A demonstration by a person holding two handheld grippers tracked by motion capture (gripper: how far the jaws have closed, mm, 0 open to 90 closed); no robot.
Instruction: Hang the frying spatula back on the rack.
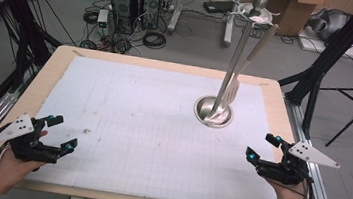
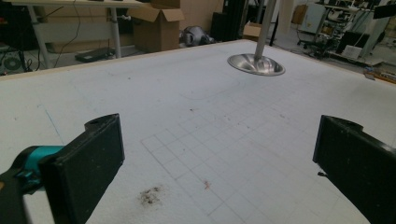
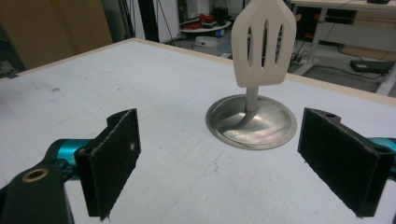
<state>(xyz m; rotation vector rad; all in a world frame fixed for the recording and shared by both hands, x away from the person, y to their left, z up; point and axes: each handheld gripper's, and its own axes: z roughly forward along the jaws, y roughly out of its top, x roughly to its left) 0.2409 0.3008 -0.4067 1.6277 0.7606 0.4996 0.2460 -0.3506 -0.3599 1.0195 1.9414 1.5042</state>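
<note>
Both grippers, left gripper (image 1: 59,132) and right gripper (image 1: 262,146), gape; no legible writing.

A light wooden tabletop (image 1: 63,61) carries a white gridded mat (image 1: 136,125) that covers nearly all of it, leaving a bare wood border. On the mat, toward the far right, stands a round metal utensil-stand base (image 1: 213,111) with its pole upright. A small dark smudge (image 1: 86,131) marks the mat near the left.
</note>
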